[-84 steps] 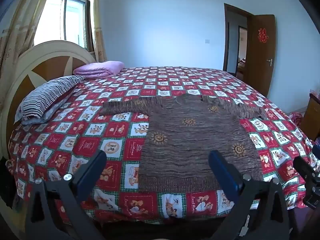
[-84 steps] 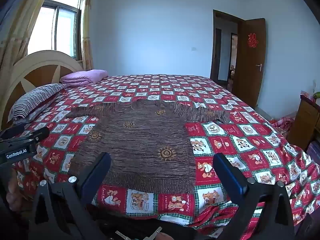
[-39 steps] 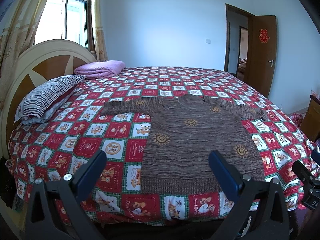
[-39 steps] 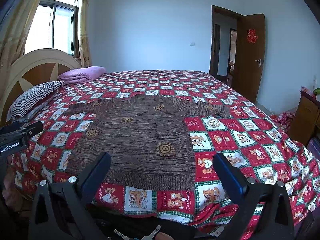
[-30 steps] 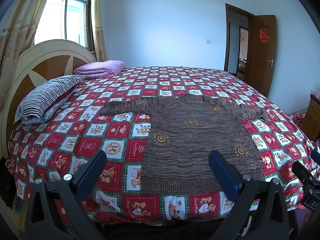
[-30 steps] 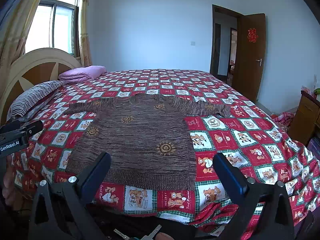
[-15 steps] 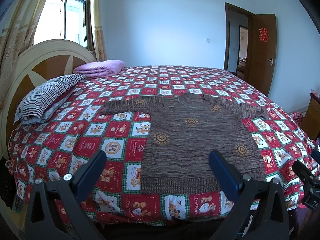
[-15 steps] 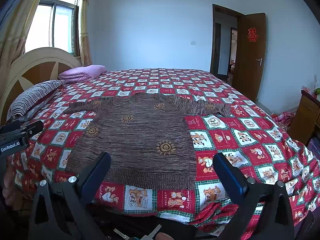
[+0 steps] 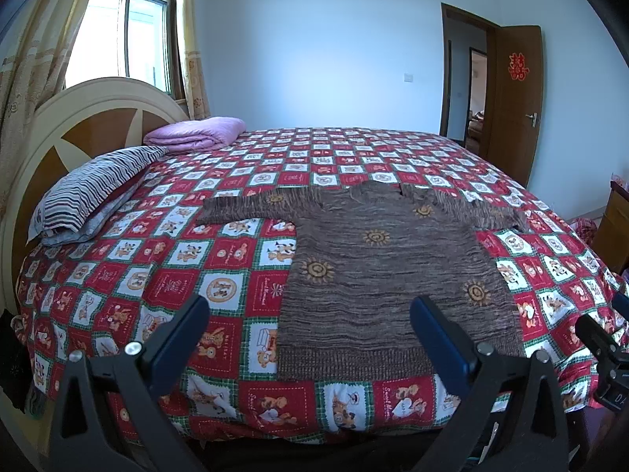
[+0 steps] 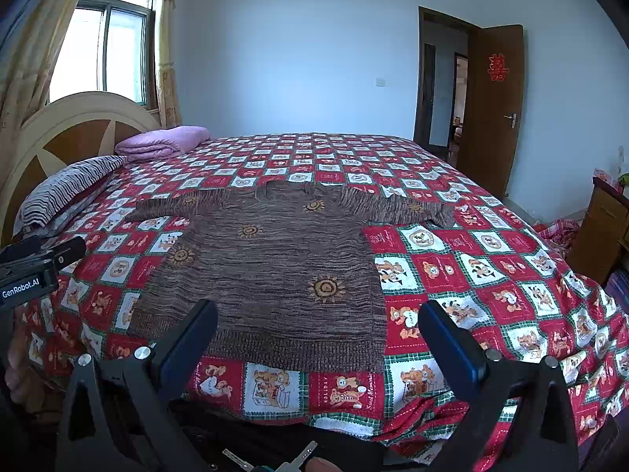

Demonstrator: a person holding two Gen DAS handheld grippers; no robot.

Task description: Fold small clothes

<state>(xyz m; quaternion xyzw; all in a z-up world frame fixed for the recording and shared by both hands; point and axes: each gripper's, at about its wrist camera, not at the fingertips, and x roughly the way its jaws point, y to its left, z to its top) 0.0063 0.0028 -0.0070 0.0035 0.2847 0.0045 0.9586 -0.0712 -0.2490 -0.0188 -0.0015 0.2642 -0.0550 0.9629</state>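
Note:
A small brown knitted sweater [image 9: 385, 267] with orange sun motifs lies flat on the bed, sleeves spread to both sides, hem toward me. It also shows in the right wrist view [image 10: 271, 271]. My left gripper [image 9: 310, 326] is open and empty, held off the near bed edge below the hem's left part. My right gripper [image 10: 318, 334] is open and empty, held just short of the hem's right part. The left gripper's body shows at the left edge of the right wrist view [image 10: 35, 271].
The bed has a red, white and green patchwork cover [image 9: 220, 259]. A striped pillow [image 9: 94, 188] and a folded purple blanket [image 9: 196, 135] lie by the headboard [image 9: 78, 126] at the left. A wooden cabinet [image 10: 601, 228] stands at the right, an open door [image 10: 491, 110] behind.
Both grippers have stayed open and nearly still. The views have shifted only slightly over the sweater.

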